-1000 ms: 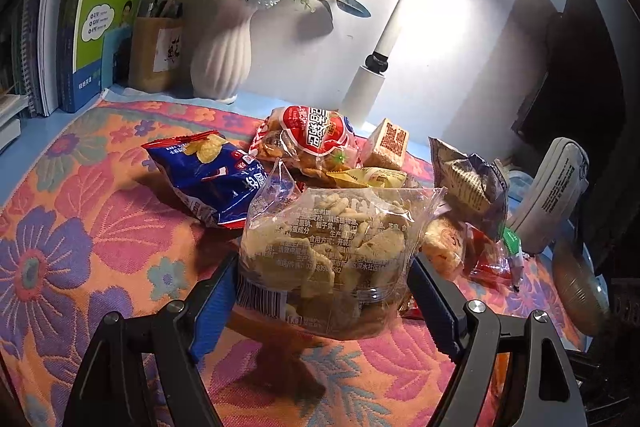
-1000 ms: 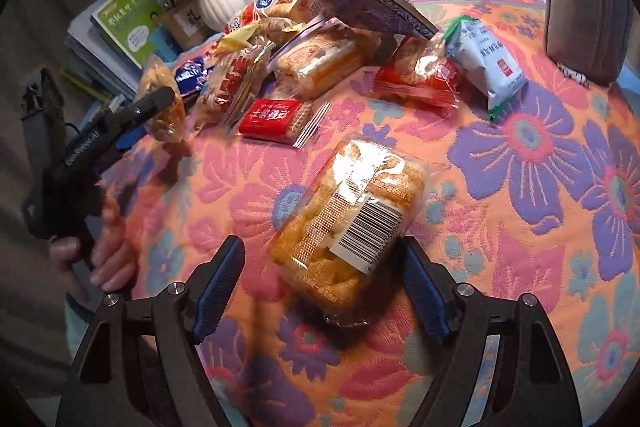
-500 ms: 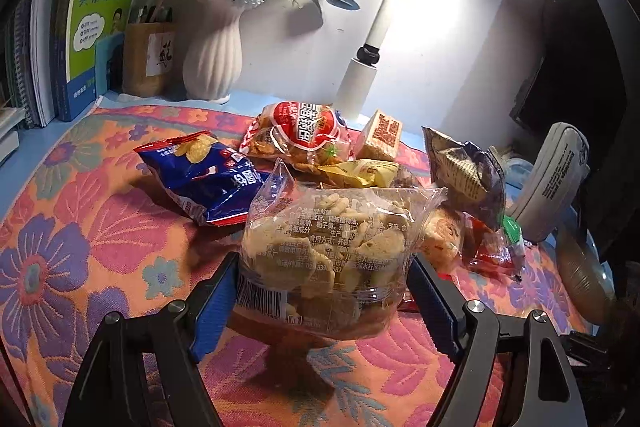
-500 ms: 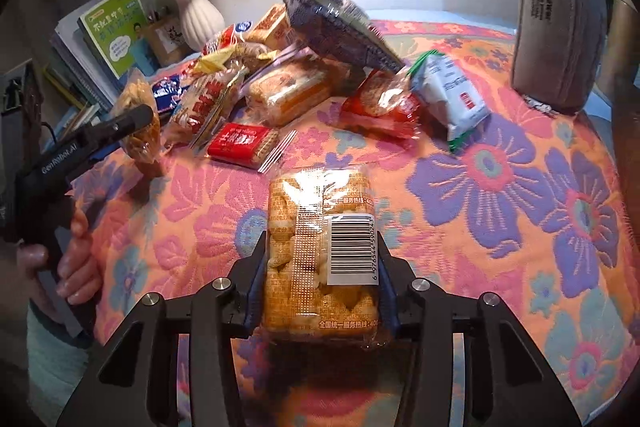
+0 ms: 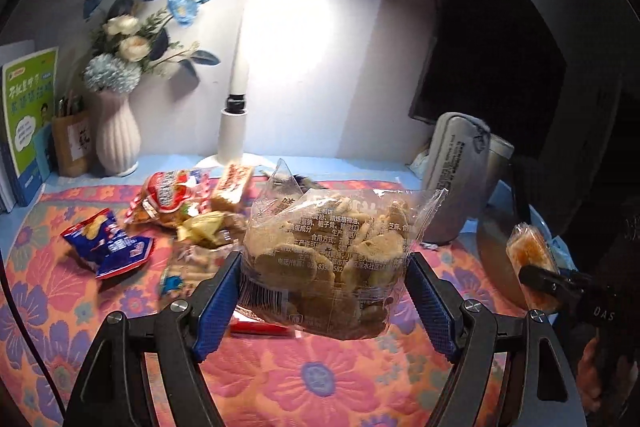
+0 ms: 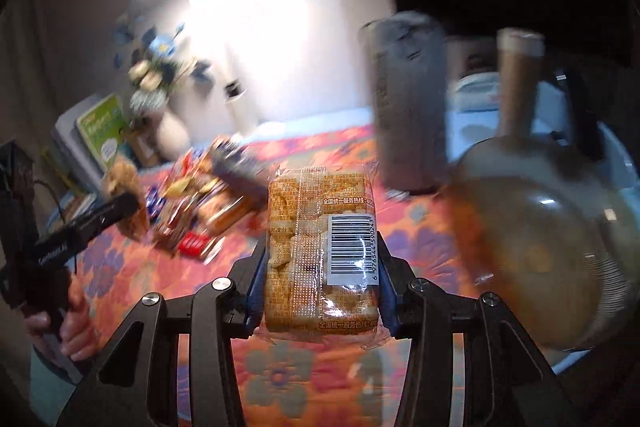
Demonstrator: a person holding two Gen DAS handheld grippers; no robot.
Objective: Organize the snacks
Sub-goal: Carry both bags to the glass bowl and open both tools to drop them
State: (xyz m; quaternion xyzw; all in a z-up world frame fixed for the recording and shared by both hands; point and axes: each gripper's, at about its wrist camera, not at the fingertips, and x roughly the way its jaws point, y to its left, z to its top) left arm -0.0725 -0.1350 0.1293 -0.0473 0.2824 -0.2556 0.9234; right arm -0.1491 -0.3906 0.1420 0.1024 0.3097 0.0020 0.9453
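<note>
Above the flowered surface [image 5: 320,379], a cracker bag [image 5: 328,259] is gripped by the left gripper [image 5: 326,303] and a biscuit pack [image 6: 320,247] by the right gripper [image 6: 320,291], fingers closed; other snacks [image 5: 176,211] remain unsorted at far left.

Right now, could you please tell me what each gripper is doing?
Left gripper: closed on the clear bag of crackers.
Right gripper: closed on the orange snack pack.

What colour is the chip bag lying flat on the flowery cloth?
Blue with red edges, the chip bag shows best in the left wrist view.
</note>
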